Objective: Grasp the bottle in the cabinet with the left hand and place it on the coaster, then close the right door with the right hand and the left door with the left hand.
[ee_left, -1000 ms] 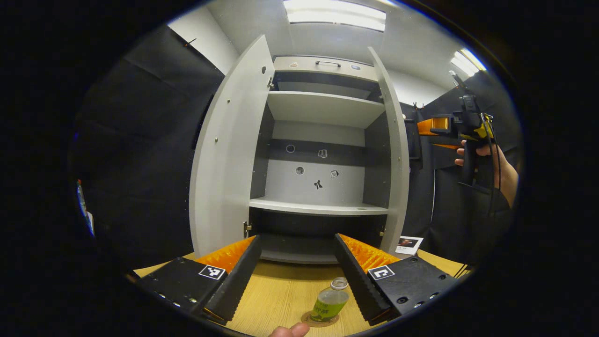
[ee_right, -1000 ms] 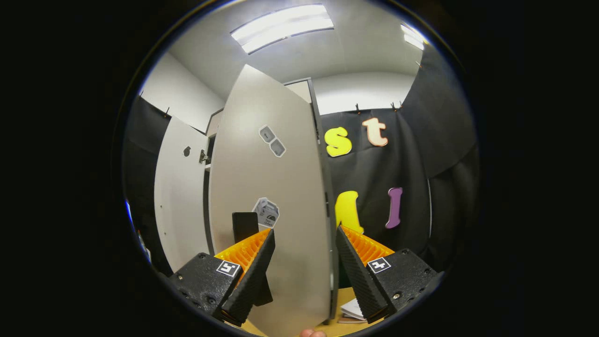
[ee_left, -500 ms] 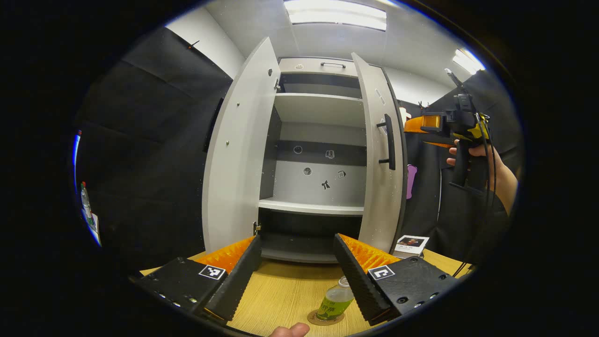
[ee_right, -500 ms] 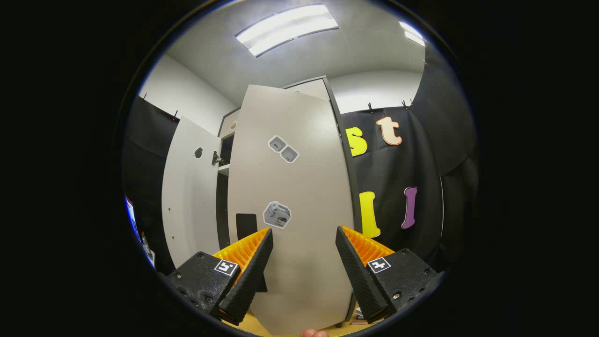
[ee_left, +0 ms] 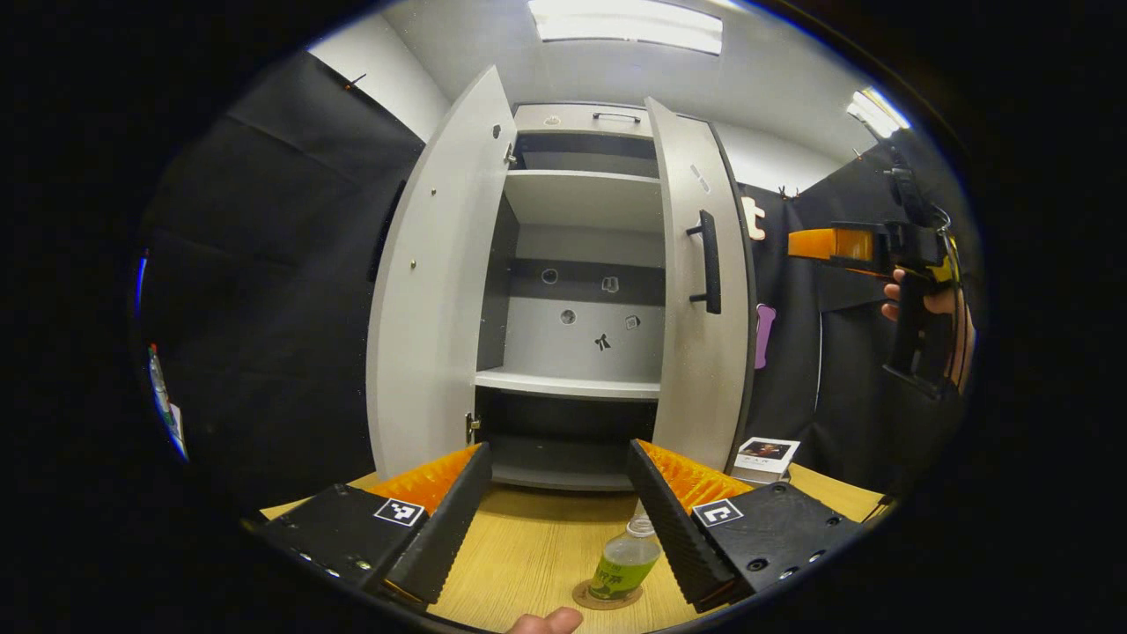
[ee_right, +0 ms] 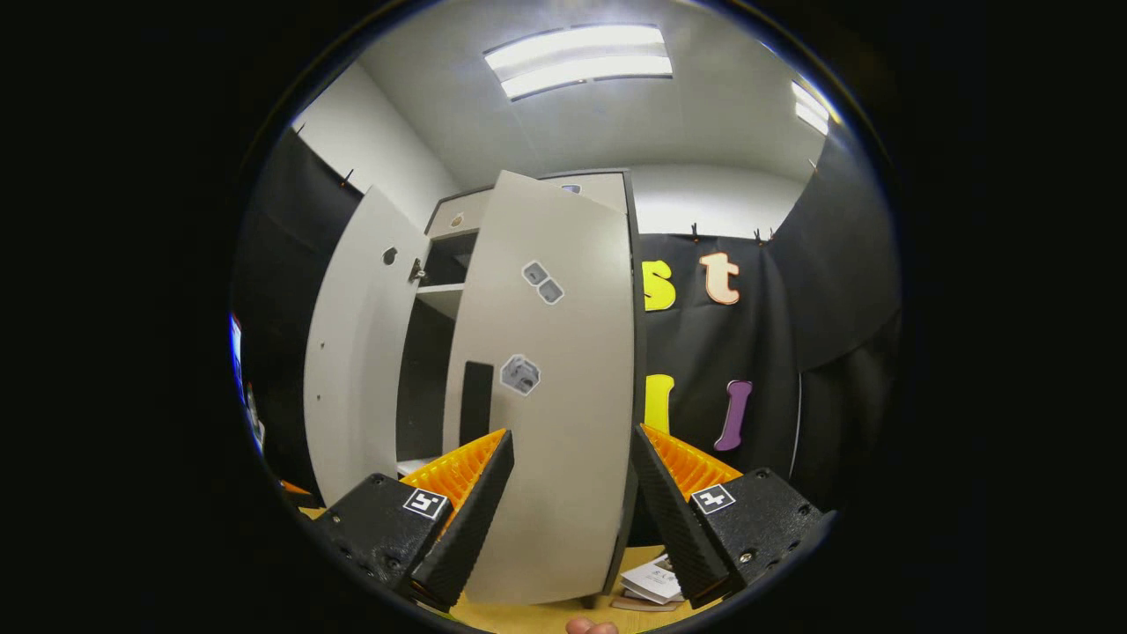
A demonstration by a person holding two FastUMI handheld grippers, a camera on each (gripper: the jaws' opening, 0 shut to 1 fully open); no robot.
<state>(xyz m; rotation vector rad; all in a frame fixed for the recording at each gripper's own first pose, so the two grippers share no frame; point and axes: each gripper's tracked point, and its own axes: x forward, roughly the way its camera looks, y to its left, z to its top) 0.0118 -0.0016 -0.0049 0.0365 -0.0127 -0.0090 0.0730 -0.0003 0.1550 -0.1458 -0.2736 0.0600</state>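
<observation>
A small clear bottle [ee_left: 627, 559] with a green label stands on a round coaster [ee_left: 585, 599] on the wooden table, just inside the right finger of my open left gripper [ee_left: 559, 519]. Ahead rises the grey cabinet [ee_left: 577, 291]. Its left door [ee_left: 431, 291] stands wide open; its right door [ee_left: 700, 299] with a black handle [ee_left: 707, 261] is swung partway shut. My right gripper [ee_right: 563, 511] is open, held back from the right door [ee_right: 550, 396], touching nothing. The same right gripper [ee_left: 836, 244] shows at far right in the left gripper view, gripped by a hand.
The cabinet shelves [ee_left: 568, 386] are bare, with small stickers on the back panel. Booklets [ee_left: 764, 455] lie on the table [ee_left: 528, 555] to the right of the cabinet. Black cloth walls close in on both sides. A fingertip [ee_left: 546, 622] shows at the bottom edge.
The right door has swung from wide open to partly shut. The right gripper has drawn back and to the right, away from the door. The left gripper has barely moved.
</observation>
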